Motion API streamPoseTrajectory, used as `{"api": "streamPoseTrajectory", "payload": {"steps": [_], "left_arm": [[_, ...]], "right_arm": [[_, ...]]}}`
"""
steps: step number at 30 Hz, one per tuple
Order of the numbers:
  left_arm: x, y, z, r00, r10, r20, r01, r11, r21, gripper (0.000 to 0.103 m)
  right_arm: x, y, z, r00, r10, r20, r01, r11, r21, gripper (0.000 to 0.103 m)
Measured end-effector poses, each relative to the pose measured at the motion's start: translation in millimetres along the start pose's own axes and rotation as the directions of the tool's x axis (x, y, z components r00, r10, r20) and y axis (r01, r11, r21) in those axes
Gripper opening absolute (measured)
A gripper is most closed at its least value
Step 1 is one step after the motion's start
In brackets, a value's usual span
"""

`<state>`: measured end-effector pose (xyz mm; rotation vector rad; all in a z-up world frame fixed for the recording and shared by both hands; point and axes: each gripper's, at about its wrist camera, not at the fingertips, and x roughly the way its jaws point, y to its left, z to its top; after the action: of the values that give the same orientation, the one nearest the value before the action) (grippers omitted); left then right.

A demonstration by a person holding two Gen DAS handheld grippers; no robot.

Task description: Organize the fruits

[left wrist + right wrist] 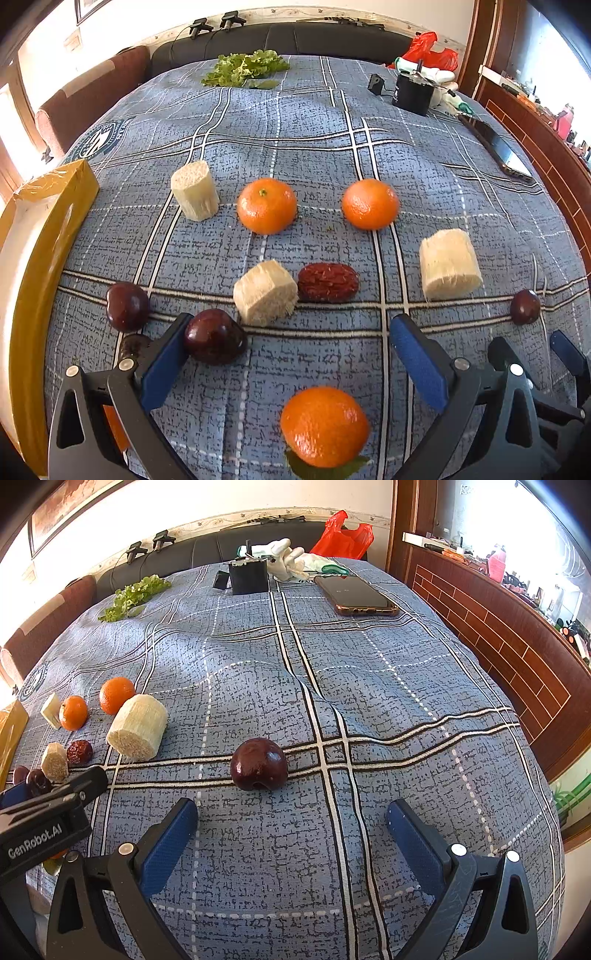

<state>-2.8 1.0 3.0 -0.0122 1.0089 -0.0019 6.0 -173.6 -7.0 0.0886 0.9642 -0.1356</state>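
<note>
The right gripper hangs low over the cloth with jaws wide apart and nothing between them; a dark plum lies straight ahead, just beyond the fingertips and slightly left of centre. The left gripper is likewise spread and empty, another plum touching its left finger, an orange between the jaws. The right hand looks better lined up, and a round plum needs no turning.

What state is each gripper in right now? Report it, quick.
Left gripper: open, holding nothing; a dark plum sits by its left finger.
Right gripper: open, holding nothing; another plum lies just ahead.
</note>
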Motion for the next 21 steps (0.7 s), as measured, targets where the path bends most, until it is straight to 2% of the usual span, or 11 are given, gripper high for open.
{"api": "streamPoseTrajectory", "payload": {"steps": [2,4,7,13,16,19,21], "left_arm": [[-10.9,4.3,-3.4,0.998,-0.05,0.033,0.051,0.998,-0.023,0.098],[-32.4,10.6,-7.8,0.988,-0.13,0.088,0.133,0.991,-0.028,0.097],[-72.8,32.2,-18.4,0.946,-0.232,0.225,0.246,0.969,-0.037,0.097],[-113.8,87.0,-37.5,0.903,-0.218,0.37,0.258,0.964,-0.06,0.097],[-118.5,116.3,-36.4,0.899,-0.21,0.385,0.253,0.965,-0.064,0.097],[-116.6,148.5,-29.1,0.897,-0.26,0.356,0.306,0.949,-0.077,0.097],[-116.6,164.1,-22.4,0.899,-0.263,0.351,0.31,0.947,-0.084,0.097]], "right_arm": [[-0.4,0.0,-0.2,1.0,0.001,0.0,-0.001,1.0,0.001,0.103],[-0.3,0.4,-0.3,1.0,0.001,0.0,-0.001,1.0,0.001,0.103],[0.0,-0.8,0.4,1.0,0.001,0.0,-0.001,1.0,0.001,0.103],[0.6,1.1,1.0,1.0,-0.011,0.0,0.011,1.0,0.005,0.103],[1.7,0.3,1.2,1.0,-0.009,0.001,0.009,1.0,0.007,0.103],[3.0,0.2,2.4,1.0,-0.011,0.001,0.011,1.0,0.008,0.103],[3.2,-0.3,2.2,1.0,-0.01,0.001,0.01,1.0,0.008,0.103]]}}
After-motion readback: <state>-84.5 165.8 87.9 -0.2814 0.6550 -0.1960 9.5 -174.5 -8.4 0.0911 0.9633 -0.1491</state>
